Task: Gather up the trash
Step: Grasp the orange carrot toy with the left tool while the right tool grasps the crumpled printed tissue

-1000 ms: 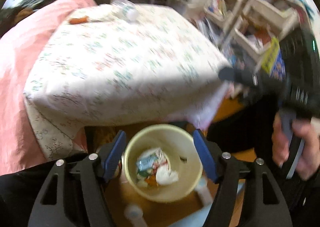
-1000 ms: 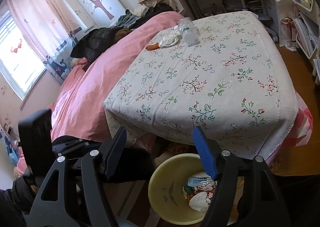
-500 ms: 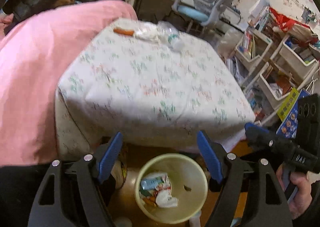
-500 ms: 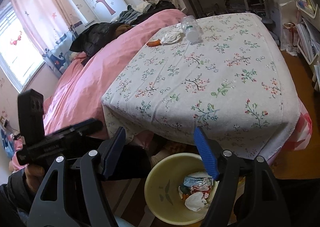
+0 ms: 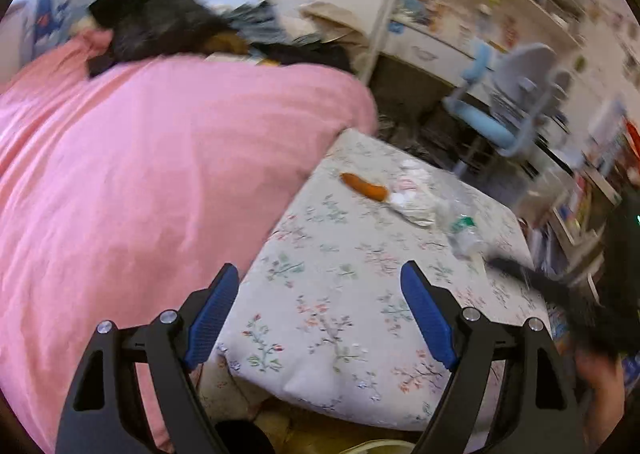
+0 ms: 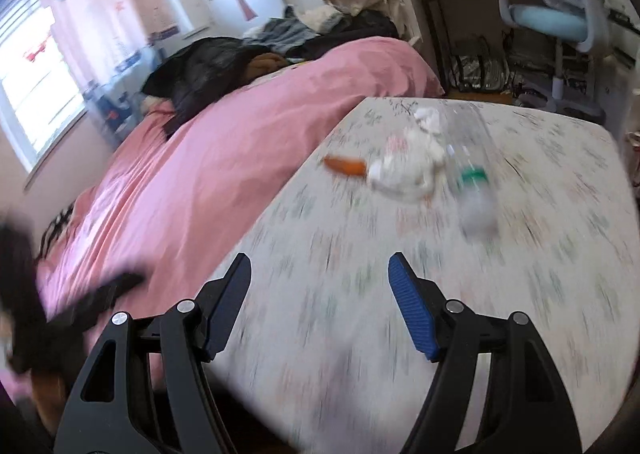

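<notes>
On the floral-cloth table (image 5: pixel 344 294) (image 6: pixel 440 294), near its far edge, lie an orange sausage-like piece (image 5: pixel 364 185) (image 6: pixel 345 165), a crumpled white wrapper (image 5: pixel 412 203) (image 6: pixel 408 169) and a clear plastic bottle with a green label (image 5: pixel 462 230) (image 6: pixel 474 189). My left gripper (image 5: pixel 320 314) is open and empty above the table's near corner. My right gripper (image 6: pixel 320 302) is open and empty over the table's near part; it shows as a dark blur in the left wrist view (image 5: pixel 560 294). Only a sliver of the yellow bin's rim (image 5: pixel 376 446) shows at the bottom.
A bed with a pink cover (image 5: pixel 140 193) (image 6: pixel 240 133) lies against the table's left side, with dark clothes (image 5: pixel 160 25) piled on it. A blue desk chair (image 5: pixel 500 113) (image 6: pixel 552 13) and cluttered shelves (image 5: pixel 580 193) stand beyond and right of the table.
Both grippers have risen from over the yellow bin and tilted up toward the tabletop. The bin has dropped almost out of view. The trash on the table looks nearer.
</notes>
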Demonstrator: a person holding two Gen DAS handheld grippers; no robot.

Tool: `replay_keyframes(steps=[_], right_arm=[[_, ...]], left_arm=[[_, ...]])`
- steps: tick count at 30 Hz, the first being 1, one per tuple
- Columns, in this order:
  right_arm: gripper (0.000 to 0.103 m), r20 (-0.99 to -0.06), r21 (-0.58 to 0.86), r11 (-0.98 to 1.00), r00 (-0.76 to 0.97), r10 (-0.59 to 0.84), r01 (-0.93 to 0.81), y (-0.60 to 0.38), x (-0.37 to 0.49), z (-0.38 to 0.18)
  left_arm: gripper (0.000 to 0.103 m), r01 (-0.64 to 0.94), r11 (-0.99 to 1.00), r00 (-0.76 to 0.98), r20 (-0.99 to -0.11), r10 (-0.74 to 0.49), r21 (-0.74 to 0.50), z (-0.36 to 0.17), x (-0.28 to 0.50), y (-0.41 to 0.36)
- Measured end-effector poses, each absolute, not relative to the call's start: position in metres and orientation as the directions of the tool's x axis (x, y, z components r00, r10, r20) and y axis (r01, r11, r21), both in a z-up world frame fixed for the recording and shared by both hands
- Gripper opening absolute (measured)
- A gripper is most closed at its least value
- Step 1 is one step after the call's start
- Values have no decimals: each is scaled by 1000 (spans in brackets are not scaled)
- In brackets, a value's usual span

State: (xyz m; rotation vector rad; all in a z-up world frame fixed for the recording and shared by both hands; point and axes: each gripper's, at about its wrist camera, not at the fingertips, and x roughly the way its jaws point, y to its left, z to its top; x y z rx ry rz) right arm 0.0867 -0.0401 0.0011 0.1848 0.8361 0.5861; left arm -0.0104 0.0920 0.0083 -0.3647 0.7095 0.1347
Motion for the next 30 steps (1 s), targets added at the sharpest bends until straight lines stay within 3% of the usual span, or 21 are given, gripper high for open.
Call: replay_keyframes(steps=[3, 9, 12, 14, 15, 20, 24, 26, 30], right_arm=[[68, -678, 383, 849, 514, 526, -364, -21, 161, -13], [67, -775, 249, 925, 514, 368, -286, 4, 257, -54], [58, -821, 151, 942, 494, 288, -298, 14, 280, -76], [33, -819, 125, 939, 501, 280, -320, 13, 281, -81], [25, -810, 132, 931, 504, 299, -340, 11, 281, -79], [21, -697, 211, 854, 540, 472, -475, -18, 224, -23], [21, -691, 200, 830, 525, 496, -521, -51, 151, -4], [21, -732, 150, 841, 514, 447, -520, -68, 119, -16], [21, -802, 165, 869, 449, 393, -466, -97, 96, -58]], left_arm=[[79, -225, 926, 730, -682, -46, -303, 5, 2, 95], [79, -128, 973, 737, -675, -36, -192, 20, 38, 88], [79, -85, 981, 713, -698, -63, -175, 21, 66, 90], [79, -7, 993, 700, -709, -80, -120, 18, 86, 84], [79, 28, 997, 698, -712, -75, -77, 16, 92, 81], [79, 196, 972, 715, -698, -51, 130, 8, 136, 67], [79, 338, 923, 663, -743, -93, 186, -8, 183, 58], [79, 369, 910, 602, -794, -80, 189, -18, 202, 52], [79, 195, 978, 497, -853, -161, -70, -30, 227, 62]])
